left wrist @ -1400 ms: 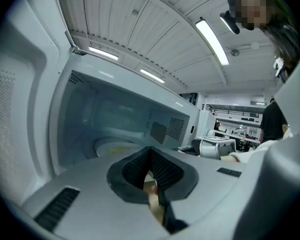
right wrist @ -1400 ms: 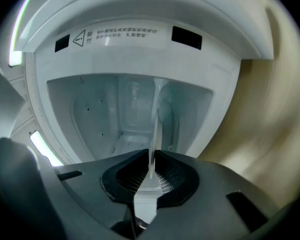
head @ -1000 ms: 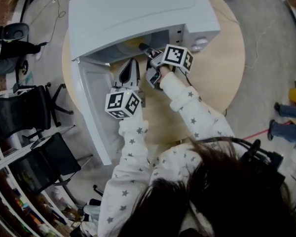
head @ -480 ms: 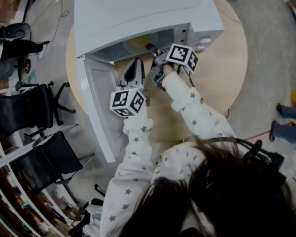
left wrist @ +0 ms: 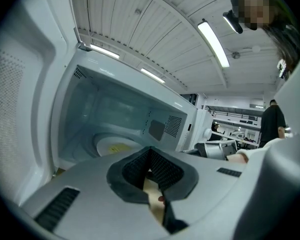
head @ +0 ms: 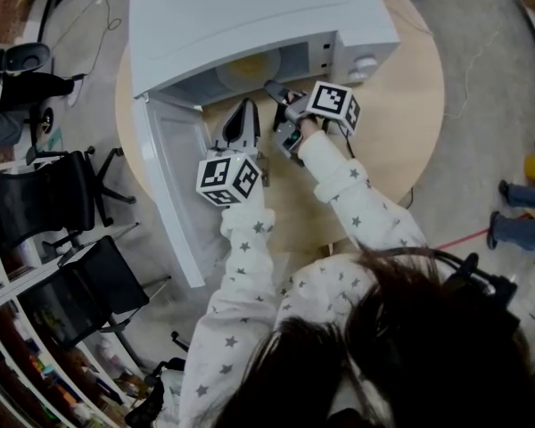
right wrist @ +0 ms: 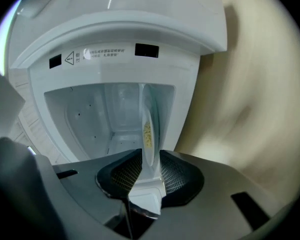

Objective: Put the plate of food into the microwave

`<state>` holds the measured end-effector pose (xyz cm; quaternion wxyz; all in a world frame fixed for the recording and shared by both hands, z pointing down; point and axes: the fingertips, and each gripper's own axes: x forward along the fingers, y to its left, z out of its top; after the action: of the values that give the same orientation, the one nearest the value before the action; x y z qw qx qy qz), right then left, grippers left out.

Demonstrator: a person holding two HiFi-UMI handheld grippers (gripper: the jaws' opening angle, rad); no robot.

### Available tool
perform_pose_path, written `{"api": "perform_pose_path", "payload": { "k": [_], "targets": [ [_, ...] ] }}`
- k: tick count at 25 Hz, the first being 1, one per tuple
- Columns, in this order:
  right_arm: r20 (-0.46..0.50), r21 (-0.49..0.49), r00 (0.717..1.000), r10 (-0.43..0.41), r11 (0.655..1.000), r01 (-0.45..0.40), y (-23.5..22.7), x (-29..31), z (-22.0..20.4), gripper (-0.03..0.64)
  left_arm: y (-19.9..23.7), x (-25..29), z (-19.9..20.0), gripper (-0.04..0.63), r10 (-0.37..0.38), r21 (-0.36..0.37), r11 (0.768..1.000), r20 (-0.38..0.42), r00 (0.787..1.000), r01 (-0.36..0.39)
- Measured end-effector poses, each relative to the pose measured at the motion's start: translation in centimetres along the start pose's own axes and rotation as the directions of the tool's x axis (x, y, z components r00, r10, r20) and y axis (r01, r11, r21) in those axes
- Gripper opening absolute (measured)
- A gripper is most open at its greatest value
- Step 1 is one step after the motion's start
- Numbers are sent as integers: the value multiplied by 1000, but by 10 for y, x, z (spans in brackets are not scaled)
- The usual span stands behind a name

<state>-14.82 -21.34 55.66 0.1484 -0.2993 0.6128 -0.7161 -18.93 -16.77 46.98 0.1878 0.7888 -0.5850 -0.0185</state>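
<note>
A white plate [head: 250, 65] with yellow food lies flat on the turntable inside the open white microwave [head: 250, 16]. In the right gripper view the plate [right wrist: 148, 119] shows edge-on, its near rim between the jaws with thin gaps on both sides. My right gripper [head: 276, 96] is at the cavity mouth and open by a narrow gap [right wrist: 149, 156]. My left gripper [head: 242, 119] hovers just left of it in front of the opening, shut and empty [left wrist: 151, 154]. Its view looks into the cavity at the plate [left wrist: 115, 146].
The microwave door [head: 174, 176] swings out to the left, over the edge of the round wooden table [head: 401, 114]. Black office chairs [head: 45, 203] stand on the floor at left. Someone's legs [head: 517, 217] show at the far right.
My right gripper has drawn back a little from the cavity while the plate stays on the turntable. The left gripper has kept its place beside it.
</note>
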Motion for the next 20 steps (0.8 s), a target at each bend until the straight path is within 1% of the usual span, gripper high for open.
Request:
{"api": "perform_pose_path", "payload": {
  "k": [4, 5, 6, 8, 11, 14, 16, 20],
  "targets": [
    [-32, -7, 997, 75, 997, -76, 10, -7, -8, 107, -2, 0, -1, 2, -8, 3, 1000, 4, 1000, 8],
    [-36, -11, 995, 92, 996, -93, 15, -11, -9, 49, -5, -1, 0, 2, -11, 4, 1000, 9, 1000, 11],
    [-40, -15, 993, 114, 993, -115, 21, -16, -10, 26, -9, -4, 1, 2, -15, 5, 1000, 15, 1000, 15],
    [-54, -28, 985, 165, 986, -167, 40, -32, -13, 6, -24, -10, 6, 2, -27, 9, 1000, 28, 999, 26],
    [-89, -29, 972, 216, 975, -219, 67, -61, -24, 6, -48, -23, 17, 2, -50, 14, 999, 42, 998, 49],
    [-126, -49, 957, 262, 962, -269, 88, -83, -32, 6, -68, -33, 29, 2, -84, 33, 996, 57, 995, 82],
    [-133, -48, 946, 297, 951, -305, 102, -99, -34, 6, -83, -40, 38, 0, -110, 48, 993, 64, 992, 107],
    [-155, -92, 936, 316, 939, -332, 118, -129, -33, 6, -115, -54, 48, 2, -157, 85, 985, 66, 985, 151]
  ]
}}
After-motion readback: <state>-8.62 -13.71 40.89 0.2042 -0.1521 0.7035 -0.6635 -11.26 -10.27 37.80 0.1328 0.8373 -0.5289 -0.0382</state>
